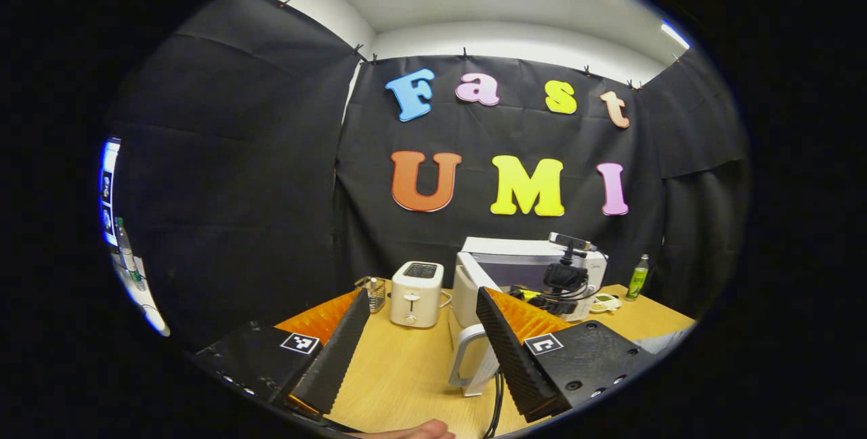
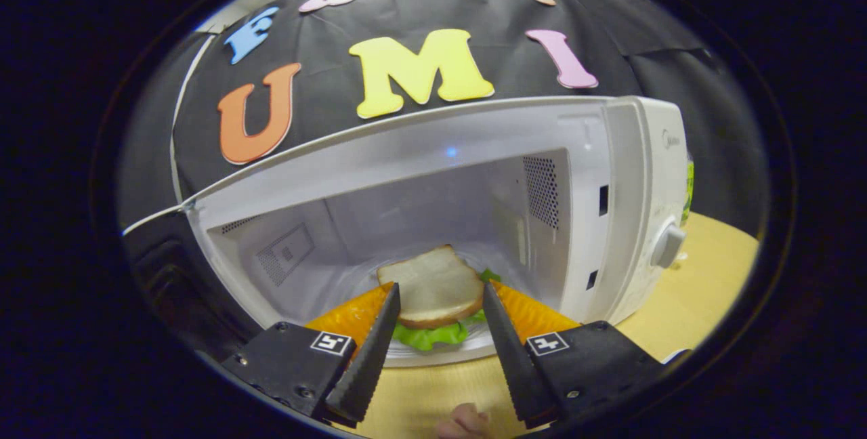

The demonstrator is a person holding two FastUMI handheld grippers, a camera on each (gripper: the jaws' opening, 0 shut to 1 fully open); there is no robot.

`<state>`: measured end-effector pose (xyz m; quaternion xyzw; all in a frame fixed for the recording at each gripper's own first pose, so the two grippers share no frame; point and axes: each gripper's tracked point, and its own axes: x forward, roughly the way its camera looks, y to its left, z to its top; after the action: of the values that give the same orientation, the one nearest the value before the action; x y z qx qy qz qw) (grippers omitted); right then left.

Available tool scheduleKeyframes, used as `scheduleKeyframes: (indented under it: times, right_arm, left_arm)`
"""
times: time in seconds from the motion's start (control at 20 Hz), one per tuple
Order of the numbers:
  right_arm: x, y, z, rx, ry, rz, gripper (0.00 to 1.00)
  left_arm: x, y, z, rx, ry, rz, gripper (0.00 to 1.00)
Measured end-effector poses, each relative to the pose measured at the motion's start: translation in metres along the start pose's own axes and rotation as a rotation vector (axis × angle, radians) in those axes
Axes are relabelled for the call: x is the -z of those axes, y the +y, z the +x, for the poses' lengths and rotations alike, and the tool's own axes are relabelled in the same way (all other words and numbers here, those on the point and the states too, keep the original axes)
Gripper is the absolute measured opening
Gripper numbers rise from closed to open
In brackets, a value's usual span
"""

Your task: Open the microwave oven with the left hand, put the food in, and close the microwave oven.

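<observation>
White-bread lettuce sandwich (image 2: 433, 290) on plate inside open white microwave oven (image 2: 609, 175), between right gripper (image 2: 440, 303) jaws, contact unclear. Release judged next, withdrawal toward 6 o'clock. Left gripper (image 1: 423, 310) jaws wide, empty.

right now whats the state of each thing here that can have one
microwave: open, cavity exposed
microwave door: swung out
sandwich: inside cavity, between right gripper fingers
right gripper: whether it presses the sandwich is unclear
left gripper: open, holding nothing
toaster: upright, slots look empty
green bottle: upright
</observation>
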<state>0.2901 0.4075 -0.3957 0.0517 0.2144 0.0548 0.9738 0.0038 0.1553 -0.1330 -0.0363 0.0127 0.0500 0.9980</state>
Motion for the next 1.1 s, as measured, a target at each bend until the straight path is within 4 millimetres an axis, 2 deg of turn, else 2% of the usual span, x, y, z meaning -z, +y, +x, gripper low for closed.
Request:
scheduleKeyframes:
  times: [0.15, 0.25, 0.3, 0.35, 0.5, 0.55, 0.6, 0.65, 0.7, 0.75, 0.8, 0.85, 0.9, 0.95, 1.05, 1.1]
  right_arm:
    - [-0.01, -0.004, -0.016, -0.035, -0.021, -0.135, 0.8]
    - [-0.019, -0.023, -0.029, 0.009, -0.045, -0.261, 0.8]
    - [-0.026, -0.027, -0.037, 0.014, -0.066, -0.307, 0.75]
    - [-0.036, -0.029, -0.047, 0.0, -0.093, -0.324, 0.8]
    - [-0.056, -0.046, -0.086, -0.037, -0.13, -0.316, 0.84]
    - [-0.064, -0.051, -0.101, -0.052, -0.143, -0.31, 1.0]
    - [-0.072, -0.059, -0.119, -0.063, -0.159, -0.301, 1.0]
    - [-0.081, -0.068, -0.137, -0.073, -0.178, -0.291, 0.96]
    - [-0.091, -0.076, -0.156, -0.083, -0.198, -0.282, 1.0]
    - [-0.1, -0.085, -0.176, -0.091, -0.216, -0.278, 1.0]
    - [-0.109, -0.094, -0.191, -0.094, -0.236, -0.276, 0.96]
    - [-0.117, -0.103, -0.21, -0.095, -0.252, -0.279, 1.0]
    - [-0.125, -0.113, -0.231, -0.091, -0.267, -0.28, 0.96]
    - [-0.134, -0.129, -0.262, -0.094, -0.285, -0.28, 1.0]
    - [-0.149, -0.144, -0.299, -0.099, -0.325, -0.289, 1.0]
    - [-0.155, -0.155, -0.316, -0.092, -0.343, -0.303, 0.96]
  left_arm:
    - [0.009, 0.015, 0.001, -0.042, 0.023, 0.007, 0.94]
    - [0.018, 0.022, 0.006, -0.051, 0.048, -0.002, 0.94]
    - [0.021, 0.021, 0.007, -0.039, 0.056, -0.012, 0.94]
    - [0.023, 0.019, 0.009, -0.023, 0.061, -0.025, 0.94]
    - [0.031, 0.01, 0.014, 0.039, 0.072, -0.047, 0.94]
    - [0.034, 0.012, 0.017, 0.039, 0.068, -0.02, 0.94]
    - [0.036, 0.014, 0.02, 0.04, 0.065, 0.02, 0.94]
    - [0.037, 0.015, 0.022, 0.036, 0.058, 0.055, 0.77]
    - [0.038, 0.014, 0.024, 0.037, 0.053, 0.084, 0.89]
    - [0.035, 0.014, 0.024, 0.034, 0.036, 0.096, 0.75]
    - [0.035, 0.011, 0.026, 0.04, 0.03, 0.092, 0.81]
    - [0.037, 0.007, 0.027, 0.05, 0.028, 0.082, 0.72]
    - [0.039, 0.002, 0.03, 0.067, 0.025, 0.073, 0.58]
    - [0.038, 0.003, 0.03, 0.063, 0.014, 0.062, 0.51]
    - [0.046, 0.0, 0.039, 0.081, 0.024, 0.033, 0.24]
    - [0.051, 0.0, 0.043, 0.088, 0.038, 0.026, 0.18]
